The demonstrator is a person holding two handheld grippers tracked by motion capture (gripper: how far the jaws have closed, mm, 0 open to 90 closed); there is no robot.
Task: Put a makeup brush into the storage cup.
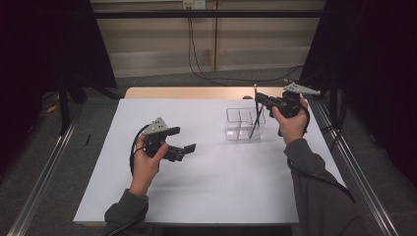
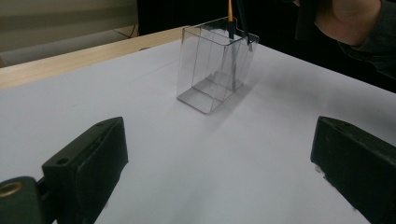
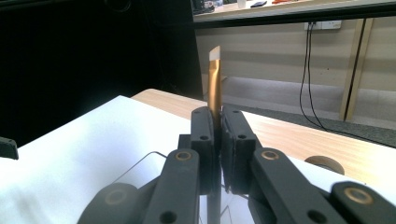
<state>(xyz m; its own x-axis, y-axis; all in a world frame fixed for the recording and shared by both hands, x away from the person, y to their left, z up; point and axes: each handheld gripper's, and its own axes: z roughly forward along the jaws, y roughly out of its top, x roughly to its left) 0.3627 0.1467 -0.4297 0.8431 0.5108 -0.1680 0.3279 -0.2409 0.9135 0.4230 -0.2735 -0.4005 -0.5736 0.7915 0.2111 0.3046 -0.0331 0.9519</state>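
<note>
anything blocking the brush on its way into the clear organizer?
Nothing visible. The right gripper is shut on the brush, and its dark handle already slants down into the clear organizer, in the right-hand compartment. The left gripper hovers open over bare table, well clear.

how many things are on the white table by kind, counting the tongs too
clear divided container: 1
paintbrush, gold ferrule, gripped by the right tongs with its lower end in the container: 1
tongs, counting the open left tongs: 2
total: 4
</note>
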